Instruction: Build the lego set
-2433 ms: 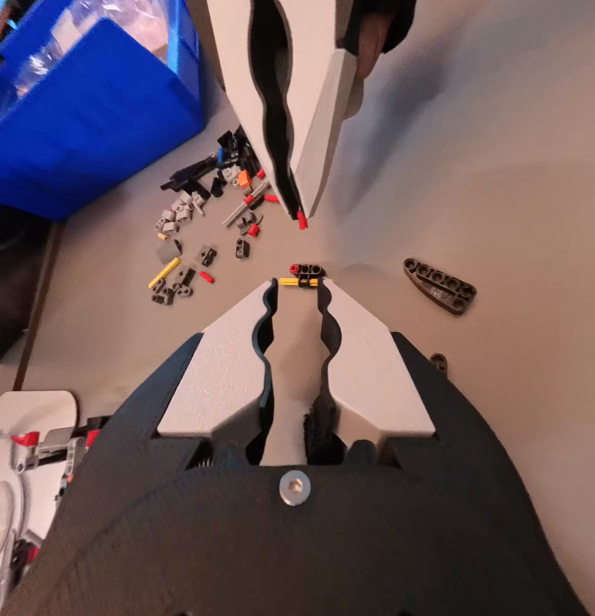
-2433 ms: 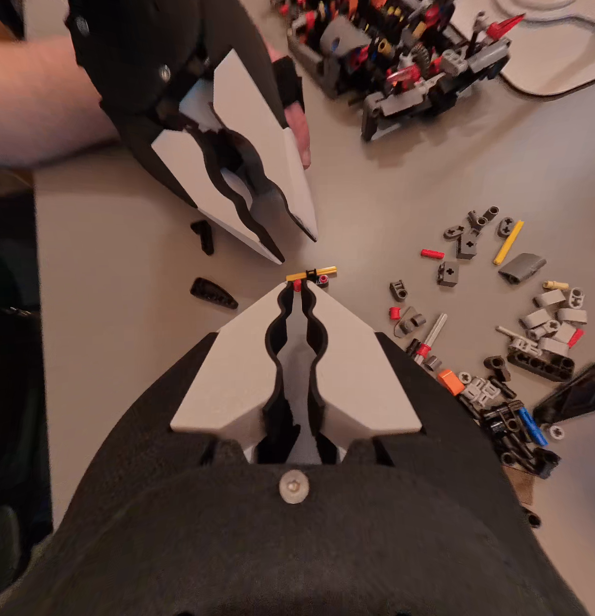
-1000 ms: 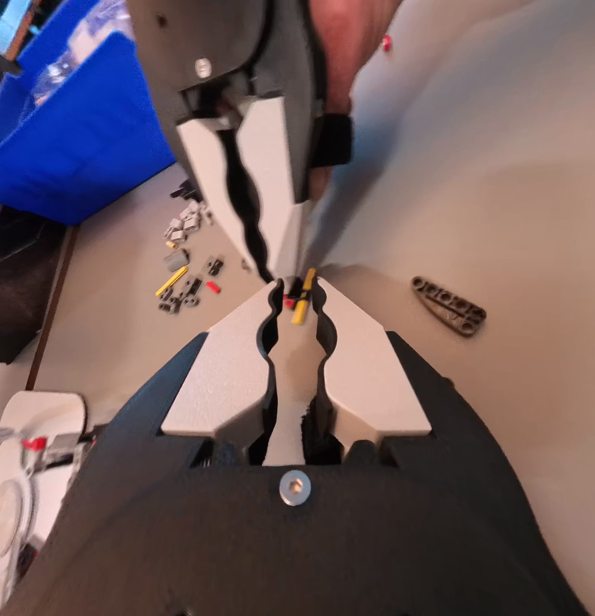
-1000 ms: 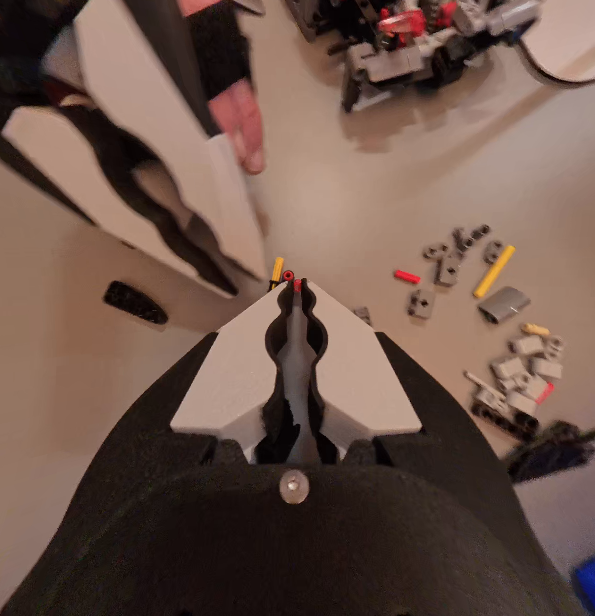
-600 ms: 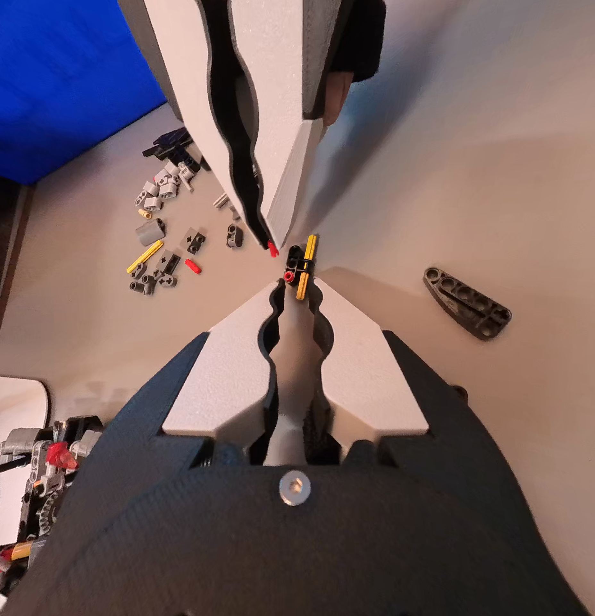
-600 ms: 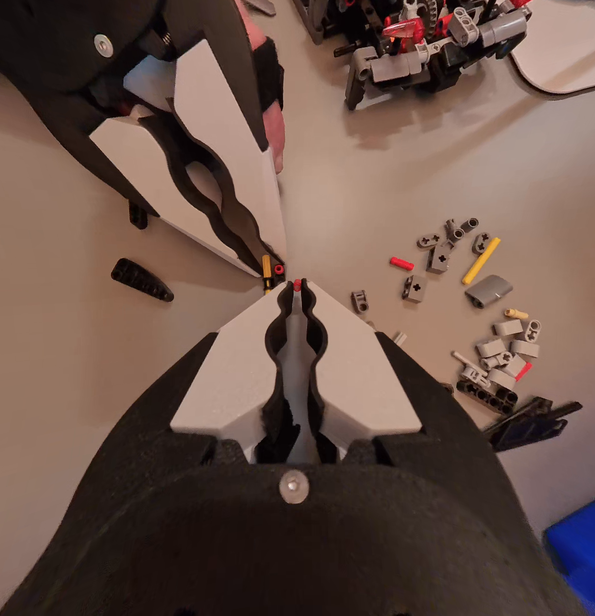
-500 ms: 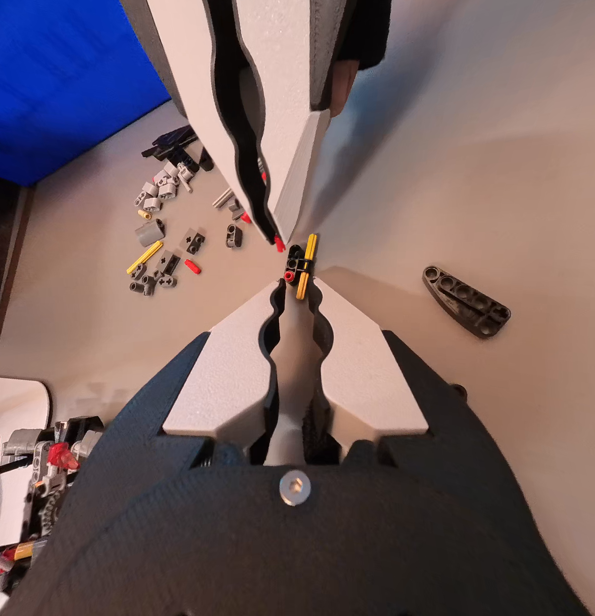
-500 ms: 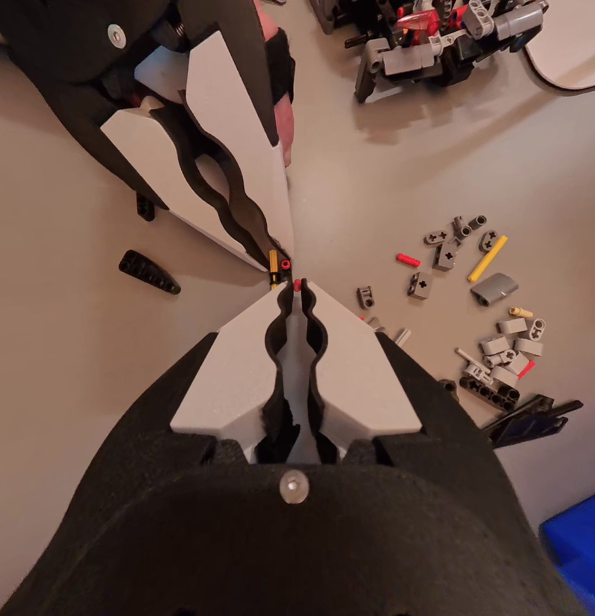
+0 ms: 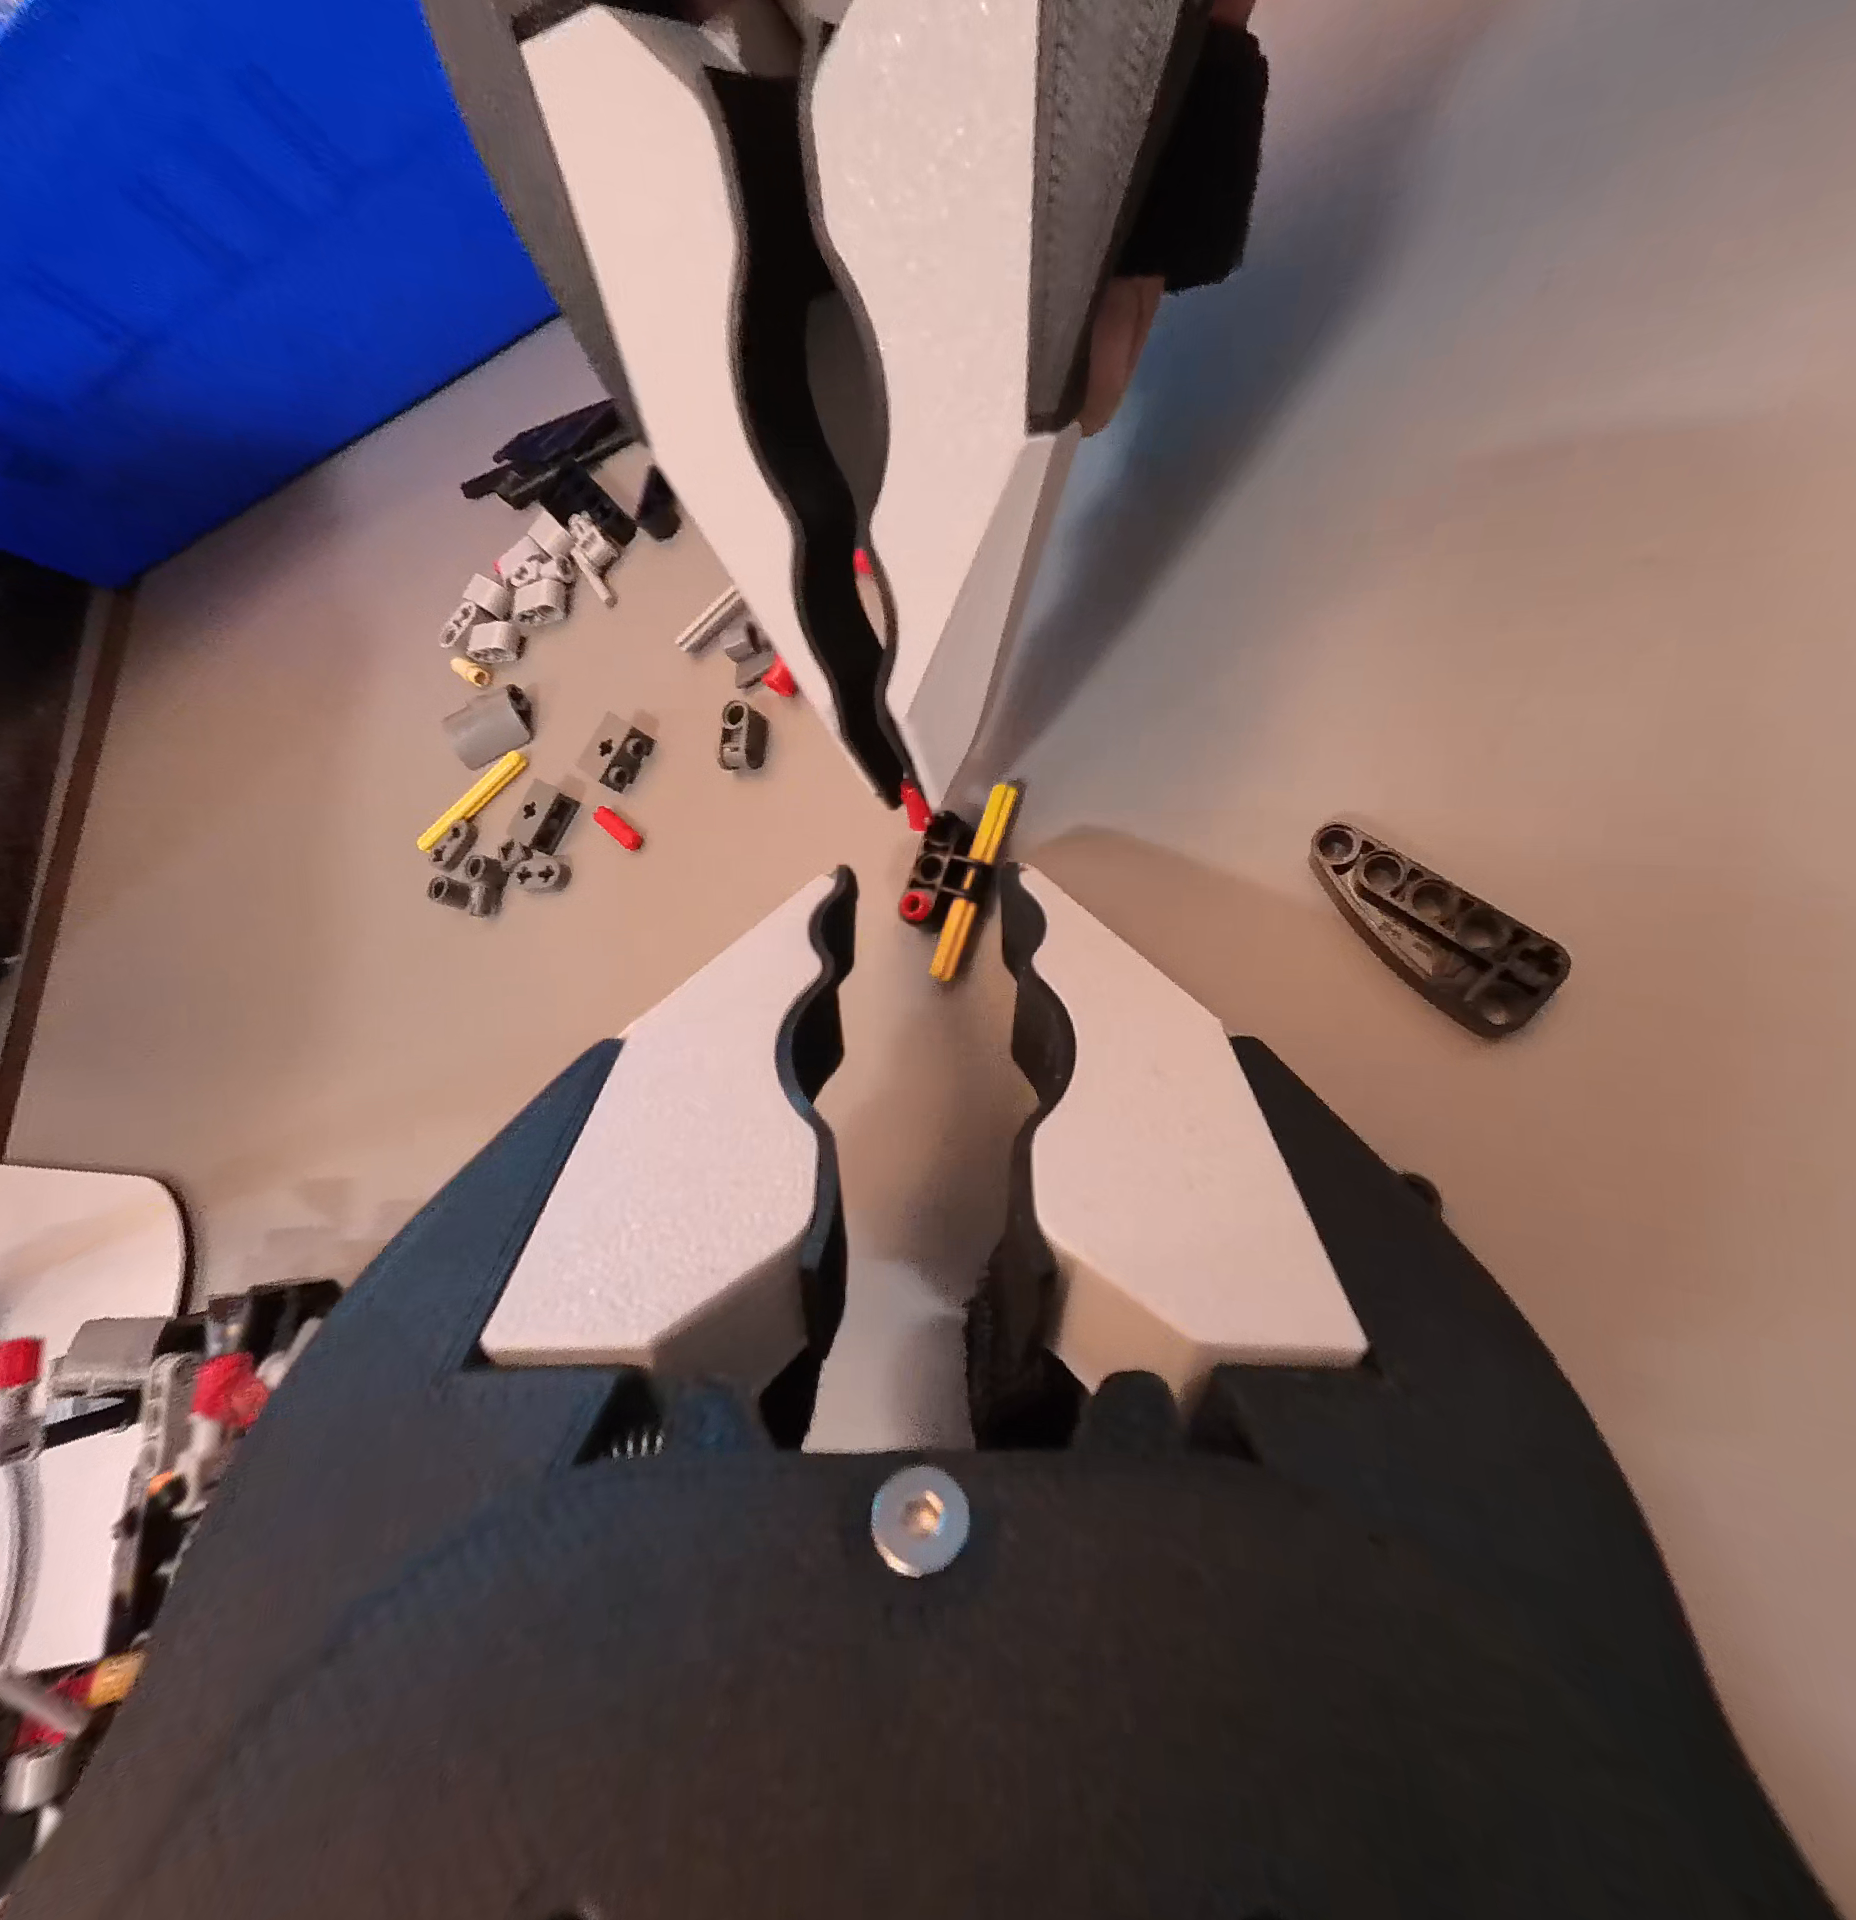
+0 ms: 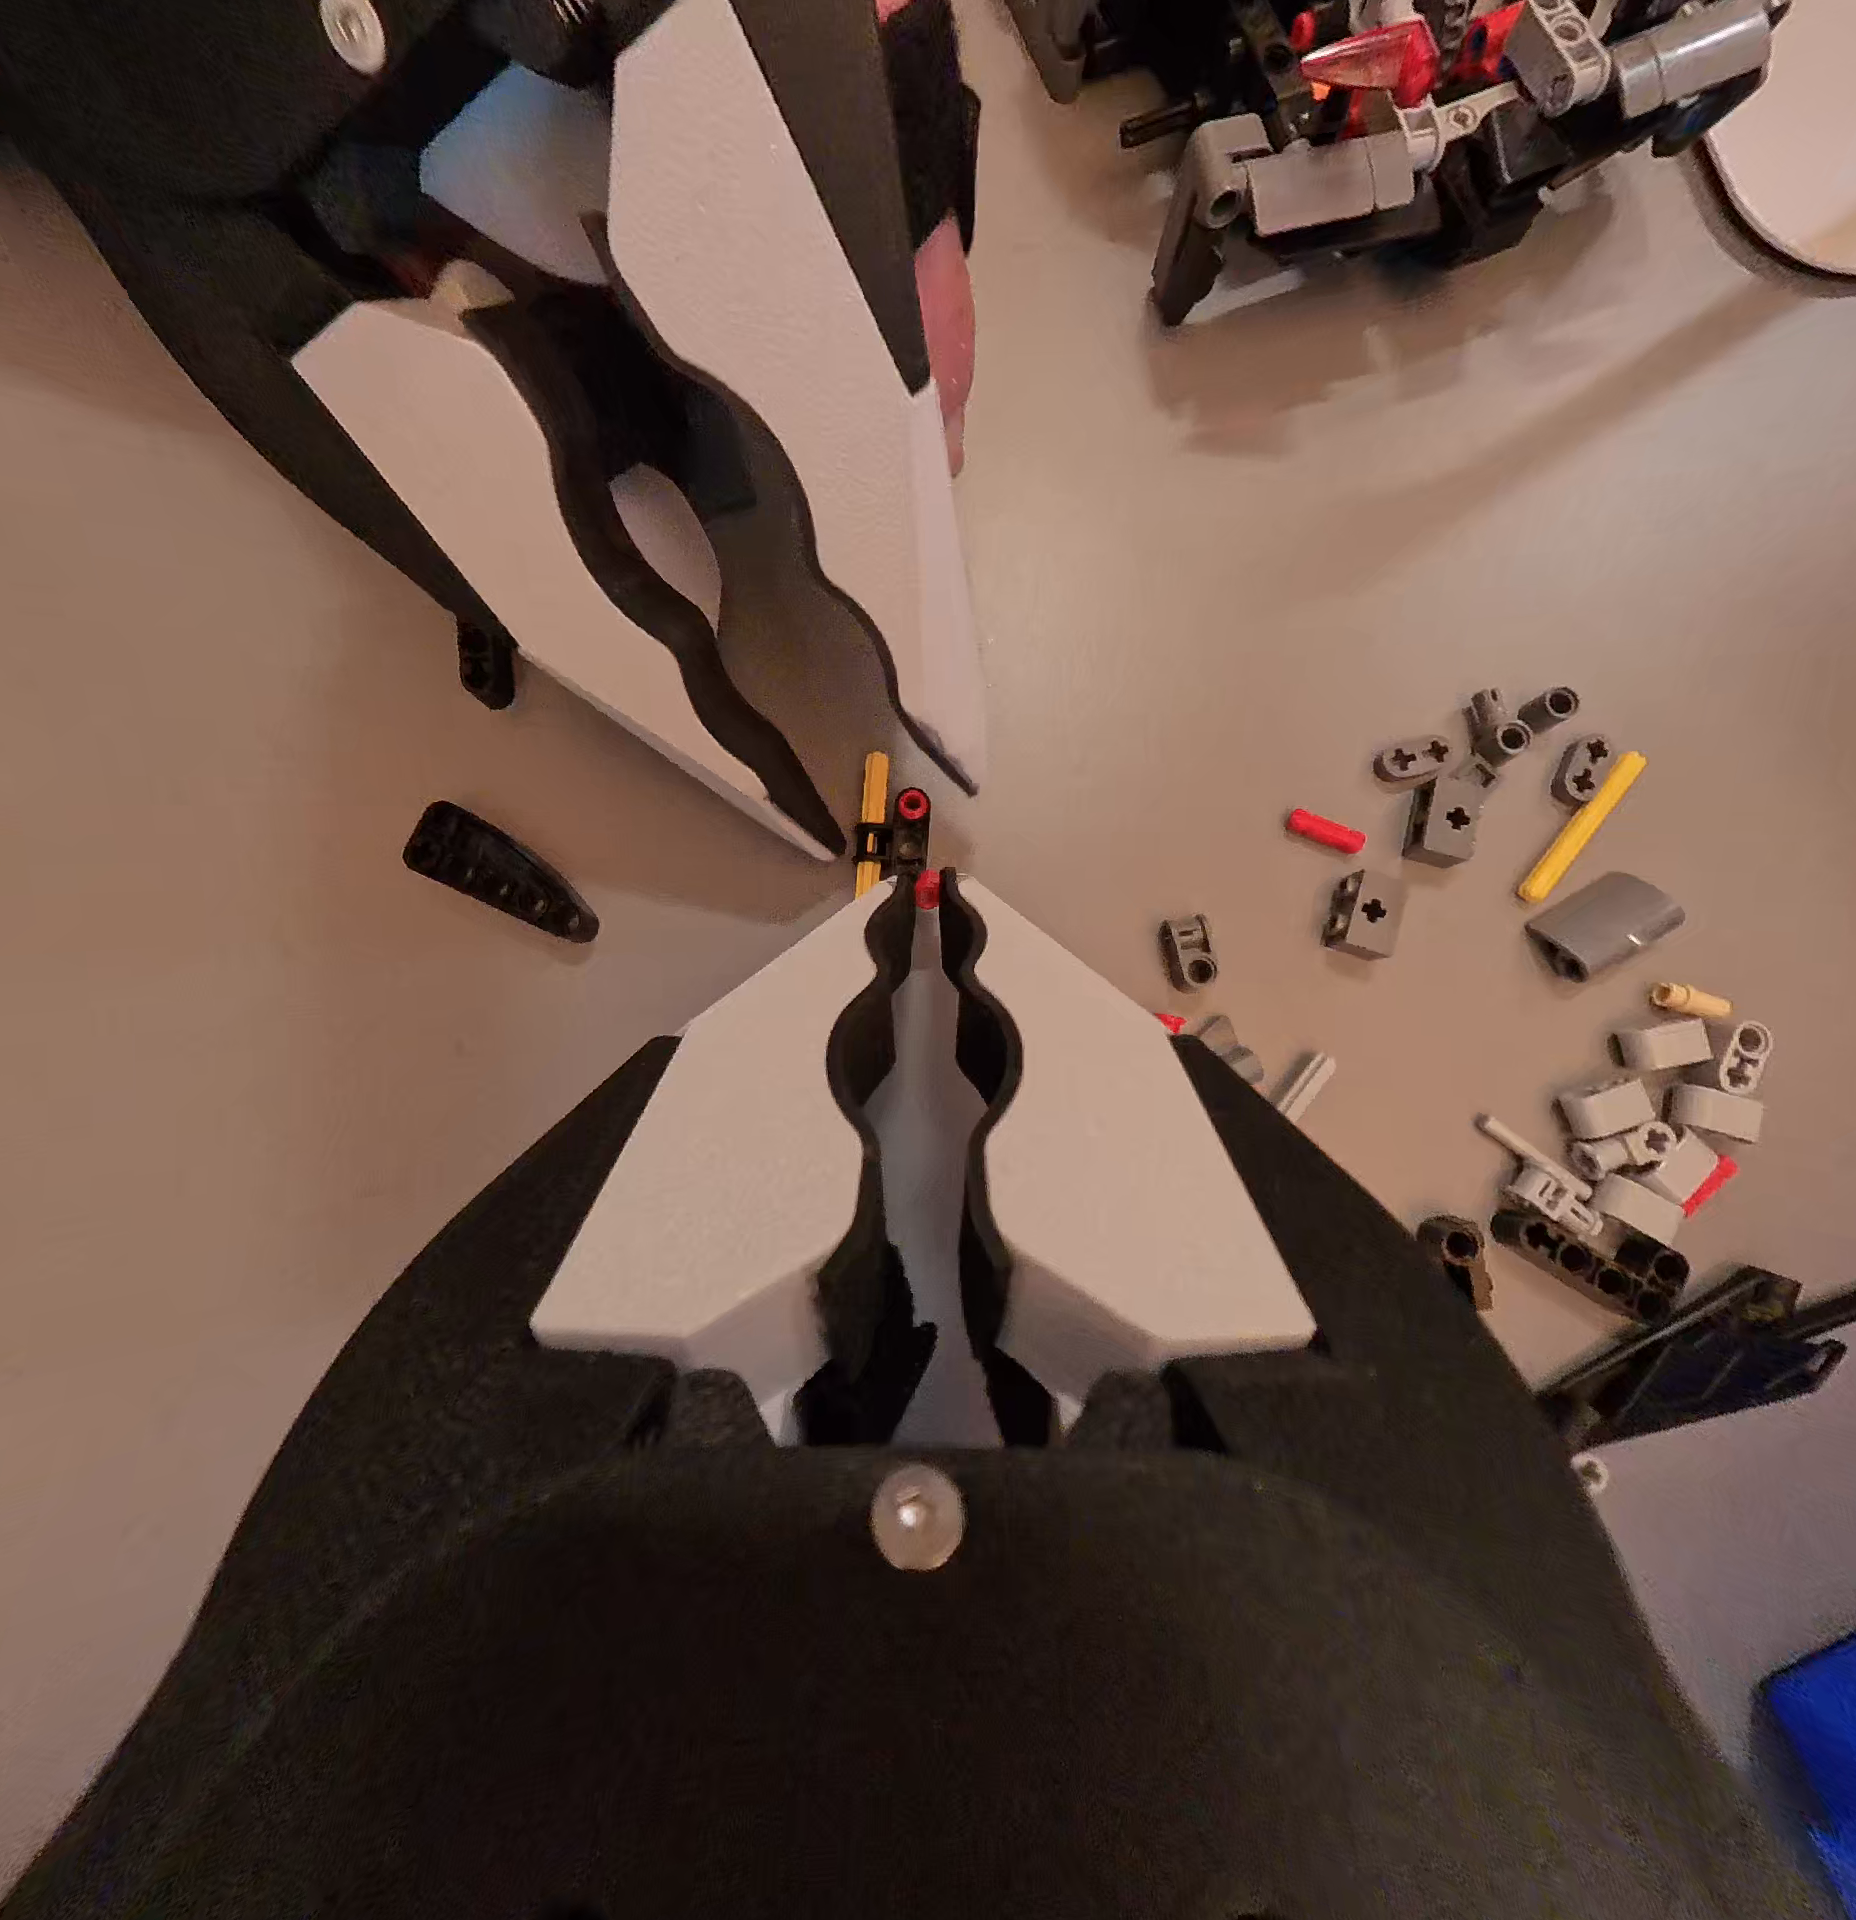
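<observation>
At bench centre: black connector (image 9: 943,868) with yellow axle (image 9: 972,883) lying between parted, empty left tool (image 9: 929,902) tips. Right tool (image 10: 929,896) pinched on red pin (image 10: 927,886), nearly touching connector. Risk: connector unbraced, skids on push; pin tilts, misses hole.

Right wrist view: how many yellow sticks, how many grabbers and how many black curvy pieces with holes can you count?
Yellow axles: 2, one in the small black assembly, one loose
Grippers: 2, the left gripper, open, and the right gripper, shut on a red pin
Black curved beam: 1
Total: 5
</observation>
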A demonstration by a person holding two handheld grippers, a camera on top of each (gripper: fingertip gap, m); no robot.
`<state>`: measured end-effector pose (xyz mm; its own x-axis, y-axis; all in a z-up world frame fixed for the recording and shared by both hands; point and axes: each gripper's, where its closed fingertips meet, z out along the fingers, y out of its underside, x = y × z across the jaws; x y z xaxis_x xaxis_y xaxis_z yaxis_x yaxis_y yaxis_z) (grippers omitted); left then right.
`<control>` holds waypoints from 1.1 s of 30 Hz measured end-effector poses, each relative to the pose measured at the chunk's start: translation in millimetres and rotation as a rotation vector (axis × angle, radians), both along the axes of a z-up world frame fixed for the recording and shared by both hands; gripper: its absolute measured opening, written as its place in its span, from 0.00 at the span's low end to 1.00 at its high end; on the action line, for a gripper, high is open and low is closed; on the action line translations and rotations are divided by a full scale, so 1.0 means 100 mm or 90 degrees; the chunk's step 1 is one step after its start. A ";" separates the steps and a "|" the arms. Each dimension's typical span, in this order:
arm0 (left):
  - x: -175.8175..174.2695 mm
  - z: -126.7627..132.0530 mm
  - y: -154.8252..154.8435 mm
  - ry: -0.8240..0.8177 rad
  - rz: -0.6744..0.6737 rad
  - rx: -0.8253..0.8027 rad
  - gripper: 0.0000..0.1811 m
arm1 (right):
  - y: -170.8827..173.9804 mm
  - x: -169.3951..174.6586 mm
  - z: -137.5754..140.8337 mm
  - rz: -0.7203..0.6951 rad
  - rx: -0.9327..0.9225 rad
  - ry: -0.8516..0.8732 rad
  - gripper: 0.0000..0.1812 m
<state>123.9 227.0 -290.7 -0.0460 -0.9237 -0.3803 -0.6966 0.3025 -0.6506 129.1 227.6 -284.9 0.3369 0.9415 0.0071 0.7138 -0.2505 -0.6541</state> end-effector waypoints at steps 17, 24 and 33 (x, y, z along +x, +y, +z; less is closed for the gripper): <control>0.05 -0.05 -0.07 0.004 -0.013 -0.005 0.08 | -0.07 0.00 -0.02 0.062 0.068 -0.107 0.02; 0.06 -0.05 -0.07 -0.002 -0.016 -0.011 0.08 | -0.06 0.02 -0.04 0.093 0.108 -0.203 0.01; 0.06 -0.05 -0.08 -0.006 -0.019 -0.015 0.08 | -0.07 -0.02 -0.02 0.107 0.098 -0.220 0.01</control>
